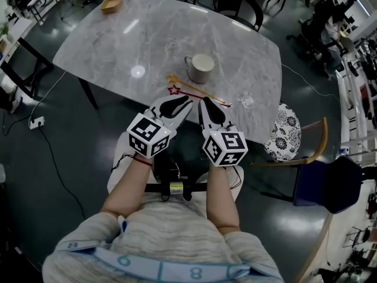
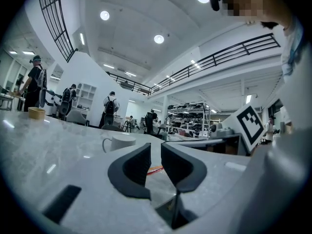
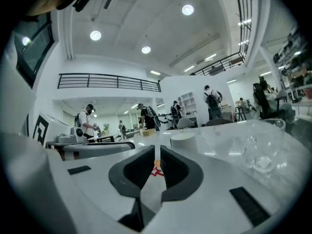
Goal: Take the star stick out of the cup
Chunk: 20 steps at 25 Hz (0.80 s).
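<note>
A white cup (image 1: 201,68) stands upright on the marble table (image 1: 118,46). Two star sticks lie flat on the table just in front of it, outside the cup: one with a red star (image 1: 174,89), one with an orange star (image 1: 171,77). My left gripper (image 1: 178,104) and right gripper (image 1: 208,107) rest side by side at the near table edge, both shut and empty, a short way from the sticks. The left gripper view shows the left gripper (image 2: 155,152), the cup (image 2: 118,143) and a stick (image 2: 155,169) beyond it. Past the right gripper (image 3: 157,155) in its own view lie the red star (image 3: 157,172) and the cup (image 3: 184,139).
A clear glass (image 1: 247,101) sits on the table right of the sticks, also in the right gripper view as a glass (image 3: 261,150). A wooden bowl (image 1: 111,3) is at the far left corner. A chair (image 1: 306,152) stands at the right, another chair (image 1: 238,5) behind the table.
</note>
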### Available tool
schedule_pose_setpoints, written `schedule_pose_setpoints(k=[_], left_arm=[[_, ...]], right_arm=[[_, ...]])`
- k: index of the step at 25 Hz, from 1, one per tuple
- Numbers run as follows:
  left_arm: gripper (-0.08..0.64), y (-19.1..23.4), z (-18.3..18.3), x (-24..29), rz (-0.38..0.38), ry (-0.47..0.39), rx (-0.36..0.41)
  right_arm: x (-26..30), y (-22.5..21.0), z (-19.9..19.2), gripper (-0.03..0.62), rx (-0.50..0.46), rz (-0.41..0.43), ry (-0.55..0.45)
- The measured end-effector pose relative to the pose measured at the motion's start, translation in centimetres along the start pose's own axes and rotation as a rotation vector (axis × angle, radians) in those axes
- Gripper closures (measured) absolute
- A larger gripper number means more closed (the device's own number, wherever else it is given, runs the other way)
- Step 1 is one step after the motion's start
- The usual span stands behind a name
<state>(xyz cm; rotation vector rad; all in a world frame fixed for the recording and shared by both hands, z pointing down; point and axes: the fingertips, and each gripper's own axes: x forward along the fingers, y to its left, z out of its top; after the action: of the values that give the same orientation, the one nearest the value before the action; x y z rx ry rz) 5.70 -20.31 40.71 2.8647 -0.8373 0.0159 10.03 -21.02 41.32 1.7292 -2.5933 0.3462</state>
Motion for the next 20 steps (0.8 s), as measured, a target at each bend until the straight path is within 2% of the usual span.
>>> schedule_pose_setpoints(k=[2,6,11,15,20], left_arm=[[0.491,-0.3,-0.8,0.0,0.000,0.005,0.000],[0.522,-1.2,-2.0,-0.1,0.001,0.009,0.002],[0.545,-2.0,-1.2,-0.7,0.028,-0.038,0.014],[0.545,-1.4,-1.3,-1.2,0.074,-0.056,0.057],[0.543,-1.6,-1.8,-1.2,0.069,-0.048,0.076]], right_arm=[[-0.3,0.0,-0.9,0.555,0.047,-0.010,0.000],[-0.6,0.6,-0.6,0.557,0.053,-0.023,-0.026],[-1.6,1.2,-1.5,0.571,0.091,-0.073,-0.040],[-1.3,1.6,-1.8,0.581,0.039,-0.068,-0.047],[-1.4,1.1,-1.7,0.583,0.023,-0.081,-0.043]])
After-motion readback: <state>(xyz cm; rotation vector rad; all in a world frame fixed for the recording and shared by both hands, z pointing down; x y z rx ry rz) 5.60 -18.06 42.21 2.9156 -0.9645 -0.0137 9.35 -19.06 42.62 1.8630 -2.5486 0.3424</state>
